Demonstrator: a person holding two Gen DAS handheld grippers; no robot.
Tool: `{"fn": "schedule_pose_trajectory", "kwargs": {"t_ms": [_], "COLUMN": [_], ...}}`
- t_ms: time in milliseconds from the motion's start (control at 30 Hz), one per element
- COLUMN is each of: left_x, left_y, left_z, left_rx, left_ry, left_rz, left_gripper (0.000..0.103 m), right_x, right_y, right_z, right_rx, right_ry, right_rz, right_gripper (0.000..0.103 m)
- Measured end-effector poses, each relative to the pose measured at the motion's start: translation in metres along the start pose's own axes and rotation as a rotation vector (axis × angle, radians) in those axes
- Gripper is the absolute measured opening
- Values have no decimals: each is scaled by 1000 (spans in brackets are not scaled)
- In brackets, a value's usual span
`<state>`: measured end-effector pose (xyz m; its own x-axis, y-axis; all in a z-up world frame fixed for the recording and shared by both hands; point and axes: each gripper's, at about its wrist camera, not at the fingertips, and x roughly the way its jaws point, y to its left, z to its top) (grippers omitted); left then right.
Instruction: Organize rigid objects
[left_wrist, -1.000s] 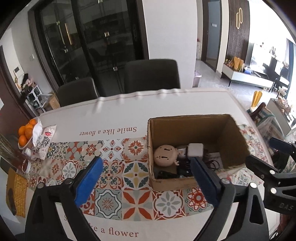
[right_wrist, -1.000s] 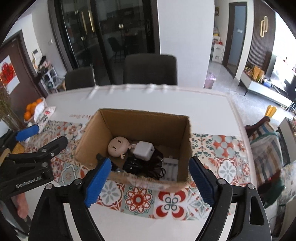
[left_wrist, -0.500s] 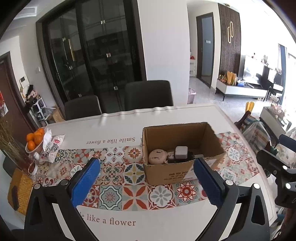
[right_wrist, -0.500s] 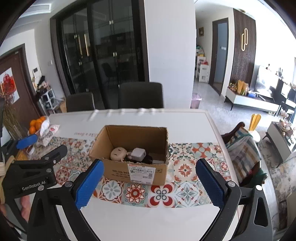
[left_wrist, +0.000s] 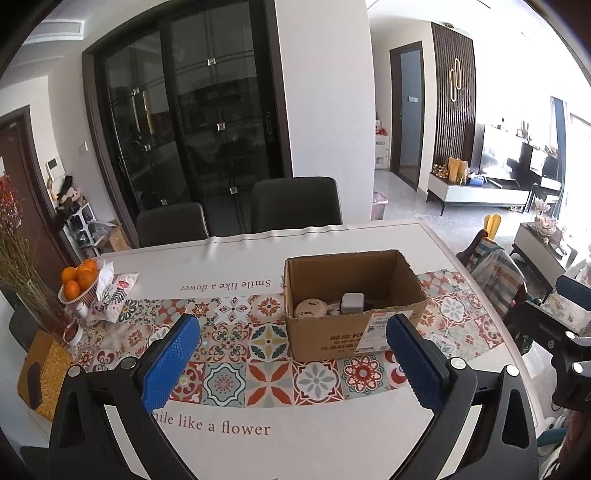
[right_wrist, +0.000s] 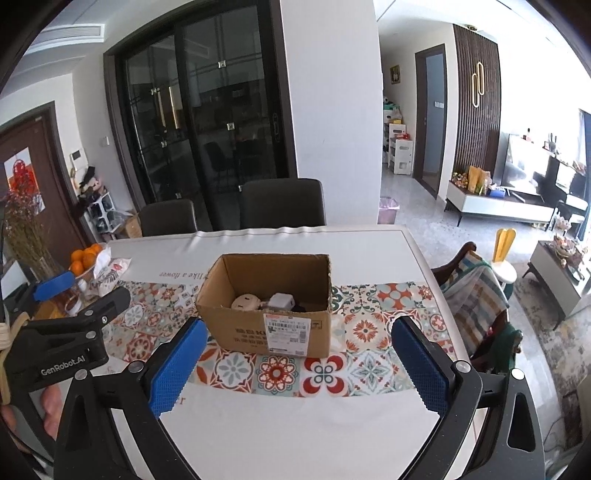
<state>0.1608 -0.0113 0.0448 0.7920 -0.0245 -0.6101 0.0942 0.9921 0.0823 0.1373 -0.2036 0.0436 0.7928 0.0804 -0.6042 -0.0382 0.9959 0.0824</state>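
Left hand-held gripper (left_wrist: 293, 363): blue pads wide apart, jaws have just been opening, nothing btwn them. Right hand-held gripper (right_wrist: 295, 365): same, jaws just opened wider, empty. Open brown cardboard box (left_wrist: 332, 336) w/ white shipping label sits on the desk (left_wrist: 303, 435), ahead of both, slightly right of left gripper's centre, straight ahead of right one. Inside box: round beige plastic device (left_wrist: 309, 308), white square charger block (left_wrist: 352, 302) beside it, dark cables behind (partly hidden). White basket of oranges (left_wrist: 79, 280) far left of left gripper, at desk edge.
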Motion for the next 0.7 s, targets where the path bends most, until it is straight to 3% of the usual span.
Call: {"fn": "schedule_pose_trajectory", "kwargs": {"t_ms": [700], "left_x": [-20], "left_y": [-6], "left_z": [-7], "left_rx": [-3], "left_ry": [-39], "left_rz": [18], "left_gripper": [103], "right_x": [-13], "right_y": [0], "right_z": [-9], "right_rx": [-3], "right_ry": [-9], "right_rz": [6], "right_gripper": [100]}}
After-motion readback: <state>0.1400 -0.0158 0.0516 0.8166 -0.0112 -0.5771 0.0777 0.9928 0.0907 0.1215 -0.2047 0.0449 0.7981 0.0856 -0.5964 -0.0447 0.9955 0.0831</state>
